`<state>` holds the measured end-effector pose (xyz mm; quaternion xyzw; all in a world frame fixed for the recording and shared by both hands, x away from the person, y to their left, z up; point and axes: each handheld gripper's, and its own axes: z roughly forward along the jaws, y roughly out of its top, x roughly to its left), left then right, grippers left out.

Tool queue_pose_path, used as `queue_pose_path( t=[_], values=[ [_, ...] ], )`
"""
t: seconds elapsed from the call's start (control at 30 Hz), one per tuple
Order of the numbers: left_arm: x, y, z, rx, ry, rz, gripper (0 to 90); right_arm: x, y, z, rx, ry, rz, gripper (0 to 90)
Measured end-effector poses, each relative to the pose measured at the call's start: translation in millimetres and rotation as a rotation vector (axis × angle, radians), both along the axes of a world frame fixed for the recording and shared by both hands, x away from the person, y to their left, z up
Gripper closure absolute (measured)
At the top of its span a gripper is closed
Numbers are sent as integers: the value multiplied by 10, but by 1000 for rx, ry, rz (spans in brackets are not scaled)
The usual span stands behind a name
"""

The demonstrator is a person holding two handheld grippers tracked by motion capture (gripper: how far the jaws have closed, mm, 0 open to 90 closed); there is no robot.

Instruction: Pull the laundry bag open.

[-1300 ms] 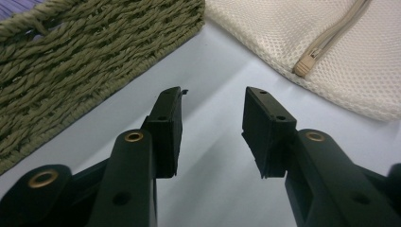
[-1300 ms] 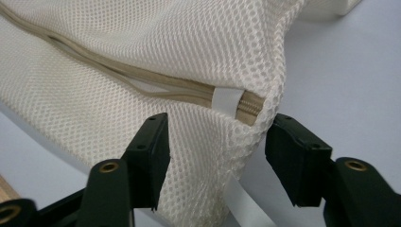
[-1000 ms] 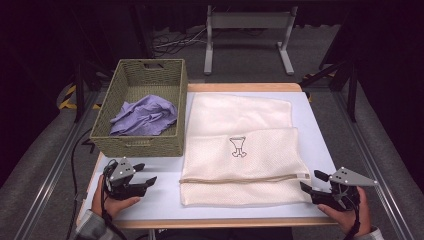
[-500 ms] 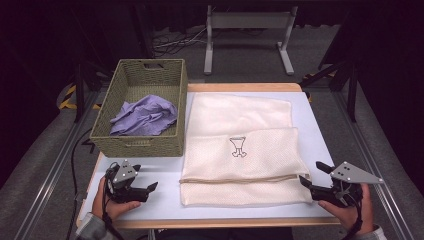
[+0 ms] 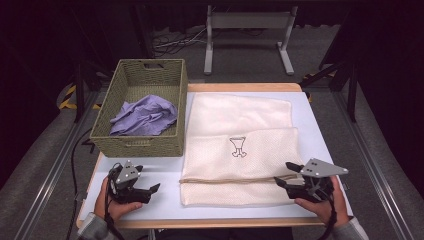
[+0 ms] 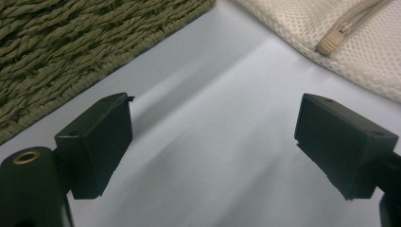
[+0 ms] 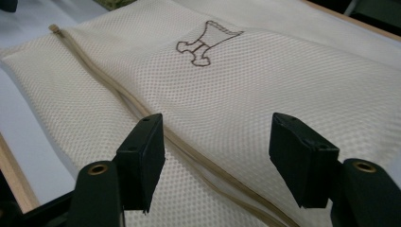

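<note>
Right tongs (image 5: 287, 174): jaws spread wide and empty, now over the near right corner of the mesh laundry bag (image 5: 240, 160); a second ago they hung just off the bag's right edge, so they have crept inward toward it.
Right tongs, close up (image 7: 215, 156): the beige zipper (image 7: 118, 97) runs between the two jaws, with the mesh lying flat beneath them.
Left tongs (image 5: 152, 189): also wide open and holding nothing, low over bare table (image 5: 165, 207) left of the bag; they have drifted down toward the near edge.
Left tongs, close up (image 6: 213, 142): the closed end of the zipper (image 6: 331, 40) lies ahead, well apart from the jaws.
Bag: flat on the white table, folded, its printed emblem (image 5: 238, 146) facing up, zipper seemingly shut along its length.
Basket (image 5: 145, 146): wicker, just left of the bag, with a purple garment (image 5: 145, 117) crumpled inside.
Meaning: I'd judge the right side is lining up on the zipper to open the bag, presumably for the garment; no grasp made yet.
</note>
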<state>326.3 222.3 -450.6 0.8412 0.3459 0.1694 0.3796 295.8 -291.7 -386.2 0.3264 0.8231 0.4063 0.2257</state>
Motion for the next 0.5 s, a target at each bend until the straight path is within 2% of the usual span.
queue_pose_path(
  t=[0.17,0.27,0.33,0.5],
  values=[
    [0,7,1,-6,-3,1,127,115,274,-105,-28,40,63,372],
    [-6,9,5,-8,-10,-1,122,168,381,-159,-45,58,80,369],
    [-11,10,8,-12,-12,5,115,206,452,-196,-50,74,106,399],
    [-8,14,16,-8,-25,8,95,268,601,-258,-81,90,139,390]
  ],
)
